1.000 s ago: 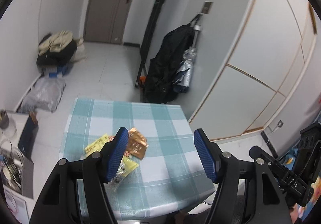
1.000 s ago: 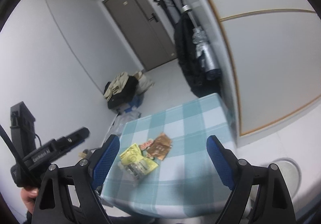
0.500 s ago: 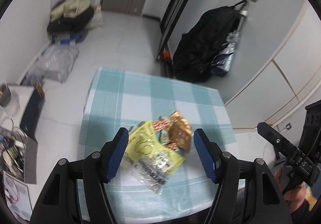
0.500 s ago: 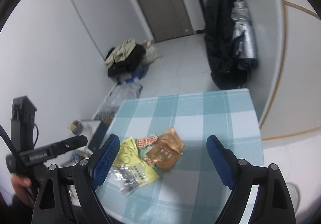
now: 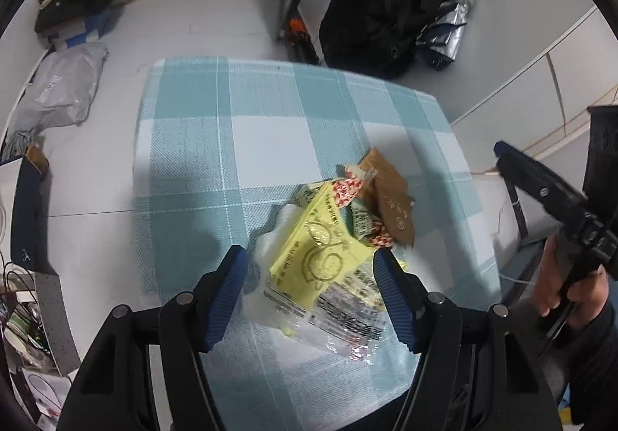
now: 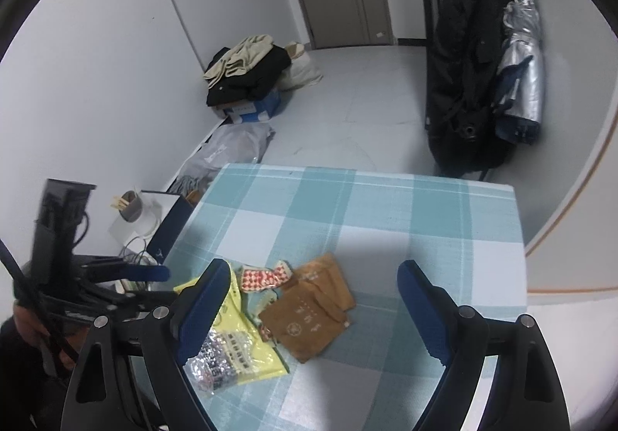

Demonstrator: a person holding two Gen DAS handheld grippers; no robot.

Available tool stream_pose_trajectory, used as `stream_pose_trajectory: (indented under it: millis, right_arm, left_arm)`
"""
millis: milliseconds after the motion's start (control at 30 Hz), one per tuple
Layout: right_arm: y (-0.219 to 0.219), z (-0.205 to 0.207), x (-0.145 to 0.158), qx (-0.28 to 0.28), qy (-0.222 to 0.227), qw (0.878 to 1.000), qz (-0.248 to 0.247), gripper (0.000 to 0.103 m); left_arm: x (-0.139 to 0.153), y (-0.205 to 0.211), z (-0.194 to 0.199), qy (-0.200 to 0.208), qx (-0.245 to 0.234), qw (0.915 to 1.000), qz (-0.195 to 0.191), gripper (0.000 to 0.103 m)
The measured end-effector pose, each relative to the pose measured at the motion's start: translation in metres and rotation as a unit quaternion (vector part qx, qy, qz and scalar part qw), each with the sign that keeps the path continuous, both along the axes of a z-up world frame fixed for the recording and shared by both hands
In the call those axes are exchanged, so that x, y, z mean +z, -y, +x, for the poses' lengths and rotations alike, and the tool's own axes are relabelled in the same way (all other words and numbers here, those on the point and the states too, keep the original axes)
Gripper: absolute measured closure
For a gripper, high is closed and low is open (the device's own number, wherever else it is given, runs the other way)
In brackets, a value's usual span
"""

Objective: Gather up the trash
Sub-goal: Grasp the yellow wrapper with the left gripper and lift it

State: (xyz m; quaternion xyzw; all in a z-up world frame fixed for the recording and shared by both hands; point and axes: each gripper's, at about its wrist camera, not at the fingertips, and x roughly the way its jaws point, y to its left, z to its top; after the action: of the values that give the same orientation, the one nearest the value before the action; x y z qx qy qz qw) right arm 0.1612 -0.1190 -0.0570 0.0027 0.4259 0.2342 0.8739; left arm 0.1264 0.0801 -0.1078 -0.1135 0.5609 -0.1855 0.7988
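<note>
I am logging wrappers lying piled on the checked bench (image 5: 231, 145): yellow packet (image 5: 320, 257) sitting between my left gripper's (image 5: 311, 276) parted fingers, brown packet (image 6: 313, 315) lying under my right gripper (image 6: 313, 299), jaws spread wide, nothing gripped

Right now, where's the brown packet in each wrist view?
Left wrist: brown packet sits right of centre, above the right blue finger, at the far right of the wrapper pile.
Right wrist: brown packet sits low centre, between the fingers.
Shared landmark: the red-checked wrapper touching it.
</note>
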Motion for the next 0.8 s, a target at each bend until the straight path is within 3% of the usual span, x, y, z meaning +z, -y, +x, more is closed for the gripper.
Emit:
stream_pose_trajectory:
  millis: [233, 433, 567, 800]
  right_arm:
    - [-0.002, 0.000, 0.001, 0.010, -0.001, 1.000, -0.002, 0.014]
    - [0.010, 0.002, 0.003, -0.005, -0.006, 1.000, 0.009, 0.014]
    - [0.015, 0.001, 0.005, -0.009, -0.003, 1.000, 0.007, 0.014]
    - [0.017, -0.002, 0.007, -0.013, 0.001, 1.000, 0.004, 0.014]
  left_arm:
    - [-0.029, -0.005, 0.012, -0.052, 0.001, 0.9987, 0.003, 0.039]
    - [-0.026, 0.012, 0.008, -0.030, -0.028, 0.9988, 0.027, 0.041]
    - [-0.024, 0.018, 0.008, -0.017, -0.033, 0.9979, 0.054, 0.065]
    - [-0.018, 0.026, 0.006, 0.004, -0.041, 0.9964, 0.075, 0.085]
